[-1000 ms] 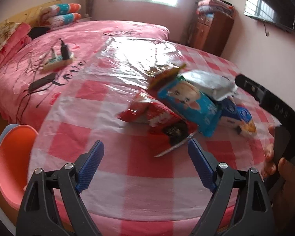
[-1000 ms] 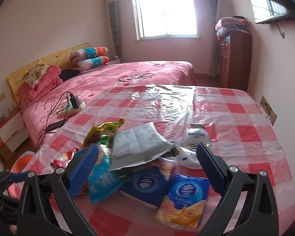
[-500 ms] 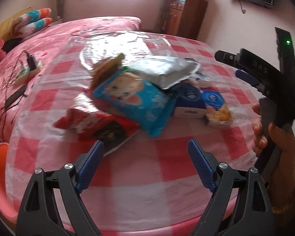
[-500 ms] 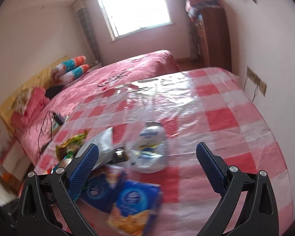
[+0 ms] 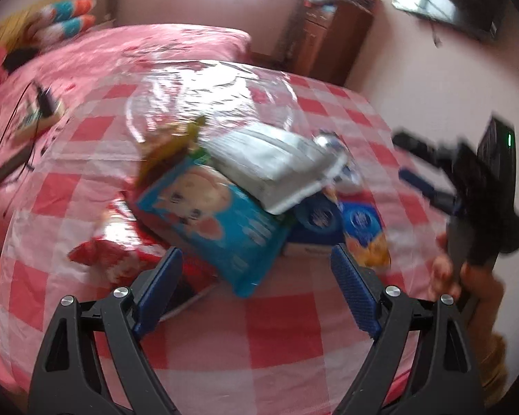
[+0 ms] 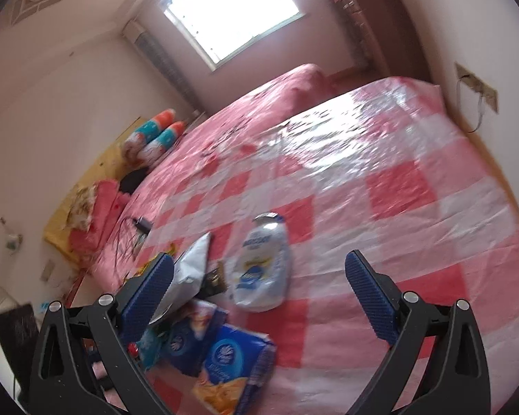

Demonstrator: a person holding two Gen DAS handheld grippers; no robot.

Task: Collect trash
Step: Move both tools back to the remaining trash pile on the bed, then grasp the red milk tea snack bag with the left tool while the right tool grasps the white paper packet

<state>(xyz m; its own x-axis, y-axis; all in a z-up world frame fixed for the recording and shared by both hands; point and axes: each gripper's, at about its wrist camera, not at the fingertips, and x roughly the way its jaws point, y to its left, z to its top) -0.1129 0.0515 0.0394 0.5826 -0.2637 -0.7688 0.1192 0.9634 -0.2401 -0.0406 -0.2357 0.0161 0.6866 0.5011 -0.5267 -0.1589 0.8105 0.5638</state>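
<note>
Both hand-held grippers stand with their jaws wide apart and nothing between the blue ribbed pads: the left gripper (image 5: pixel 256 287) hangs over the near edge of the pink-and-white checked tablecloth (image 5: pixel 283 328), the right gripper (image 6: pixel 259 292) over the same cloth from the other side, its view rolled so the room tilts. Just ahead of the left gripper lies the trash pile. Its nearest piece is a light-blue snack bag (image 5: pixel 211 218) printed with a cartoon child's face, long axis running from far left to near right, one corner pointing toward the camera. A red wrapper (image 5: pixel 110 256) lies flat to its left, partly under it. A silver foil bag (image 5: pixel 276 162) rests on top, slanting to the right, with a yellow-green wrapper (image 5: pixel 169 145) sticking up behind. To the right sit a dark-blue packet (image 5: pixel 316 221) and a blue-and-orange snack bag (image 6: pixel 231 370), both carrying a round white emblem; their lettering is too blurred to read. In the right wrist view a clear plastic pouch (image 6: pixel 263 269) lies apart from the pile, neck pointing away, its blue label unreadable. A hand (image 5: pixel 467 273) holds the right gripper's handle.
</note>
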